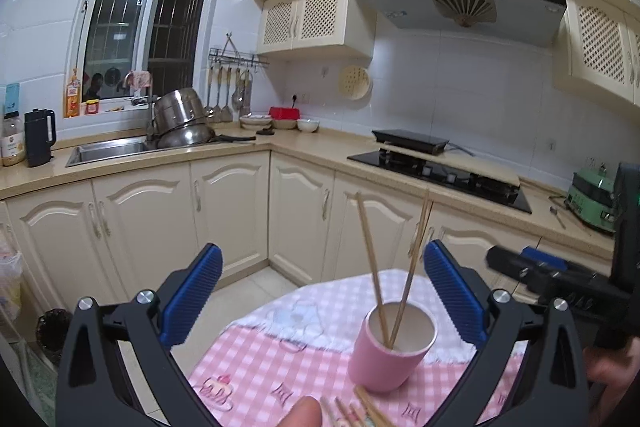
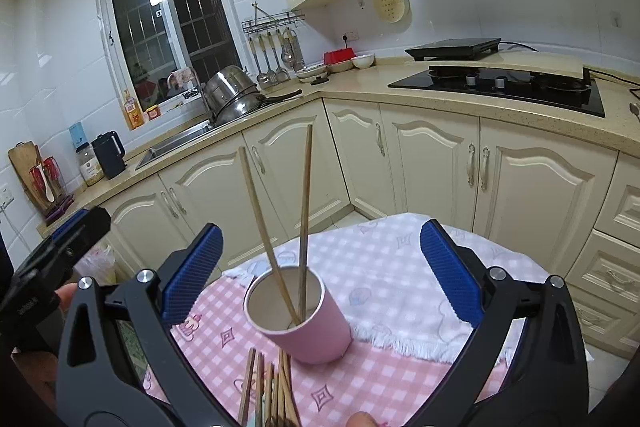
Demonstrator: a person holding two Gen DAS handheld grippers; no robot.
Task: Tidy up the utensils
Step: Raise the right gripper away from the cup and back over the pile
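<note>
A pink cup stands on the pink checked cloth with two wooden chopsticks leaning upright inside it. Several loose chopsticks lie on the cloth just in front of the cup, at the bottom edge of both views. My left gripper is open and empty, its blue pads spread wide, held above and behind the cup. My right gripper is likewise open and empty, framing the cup; it also shows at the right of the left wrist view.
The small table carries a white fringed towel under the cloth. Cream cabinets, a sink with stacked steel pots, and a black hob line the counter behind. A fingertip shows at the bottom edge.
</note>
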